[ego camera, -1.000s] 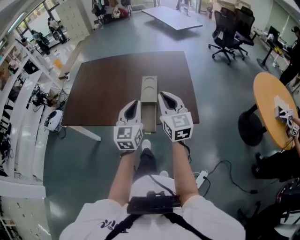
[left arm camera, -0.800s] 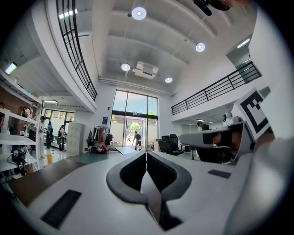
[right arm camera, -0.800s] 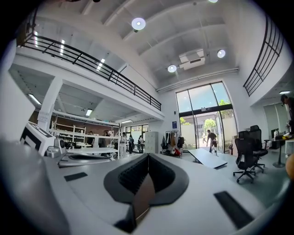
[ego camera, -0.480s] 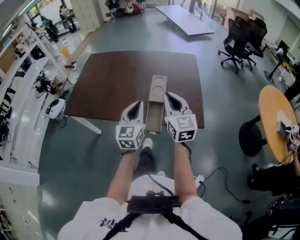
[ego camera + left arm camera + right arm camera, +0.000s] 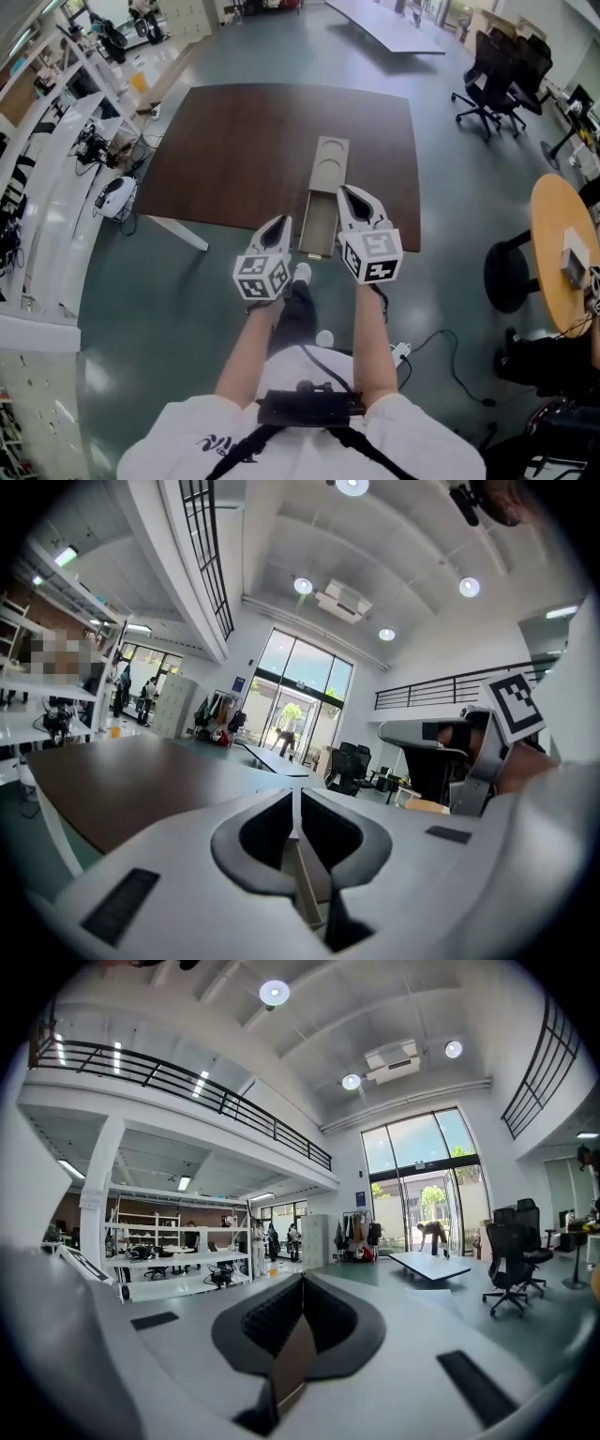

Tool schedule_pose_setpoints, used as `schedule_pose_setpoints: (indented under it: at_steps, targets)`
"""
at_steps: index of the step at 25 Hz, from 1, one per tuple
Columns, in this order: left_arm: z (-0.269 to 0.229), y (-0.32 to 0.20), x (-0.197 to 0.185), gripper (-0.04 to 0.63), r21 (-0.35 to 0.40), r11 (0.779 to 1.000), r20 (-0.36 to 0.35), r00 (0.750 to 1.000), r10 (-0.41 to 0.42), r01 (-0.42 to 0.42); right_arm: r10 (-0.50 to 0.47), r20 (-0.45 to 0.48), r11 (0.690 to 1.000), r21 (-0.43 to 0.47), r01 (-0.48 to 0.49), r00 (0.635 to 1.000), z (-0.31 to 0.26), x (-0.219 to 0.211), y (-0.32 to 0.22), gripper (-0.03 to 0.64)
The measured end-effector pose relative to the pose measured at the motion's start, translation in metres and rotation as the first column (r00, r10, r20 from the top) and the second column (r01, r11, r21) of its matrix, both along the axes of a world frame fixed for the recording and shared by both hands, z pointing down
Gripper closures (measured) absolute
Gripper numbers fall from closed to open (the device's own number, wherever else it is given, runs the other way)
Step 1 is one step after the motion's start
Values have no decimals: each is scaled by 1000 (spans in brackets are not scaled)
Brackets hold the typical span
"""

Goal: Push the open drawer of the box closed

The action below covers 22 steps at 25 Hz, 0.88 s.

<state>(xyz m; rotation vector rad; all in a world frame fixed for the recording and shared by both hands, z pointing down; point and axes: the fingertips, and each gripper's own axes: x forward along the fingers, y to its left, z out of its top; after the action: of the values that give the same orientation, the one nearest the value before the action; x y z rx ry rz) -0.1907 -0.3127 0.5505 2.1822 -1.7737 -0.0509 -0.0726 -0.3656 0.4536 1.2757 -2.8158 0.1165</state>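
Two tongs, both clenched and both empty: your left tongs (image 5: 280,223) have their jaws pressed tip to tip with nothing between them, and your right tongs (image 5: 350,193) are the same.

Now look where the job sits. That long, narrow tan wooden box (image 5: 330,161) lies on the dark brown table (image 5: 234,150). Its long axis runs straight away from you, near to far. The open drawer (image 5: 319,223) sticks out of the box's near end and reaches the table's near edge.

You've got the drawer bracketed. The left tongs sit just to its left, by its near end. The right tongs sit just to its right and further in, alongside its far half.

Neither tip sits behind the drawer's front panel (image 5: 316,251), and that's the face you need, since the push has to go along the axis, away from you. By my reading the left tongs are nearer to that panel, and a short slide right and back toward you should put them on it. Whether either tip touches the drawer's side, I can't tell from up here.
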Motion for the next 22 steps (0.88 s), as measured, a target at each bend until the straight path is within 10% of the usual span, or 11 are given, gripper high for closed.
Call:
schedule_pose_setpoints:
  at_steps: [13,22]
  targets:
    - [90,17,5,577,-146,988,-145,989,24,-45,29,2,995,-92,-28,1000,47,1,-22,611]
    - [178,26,27,354,-365,923,-307,952,1,-119,39,-15,992,-121,-40,999,61,11,-39,611]
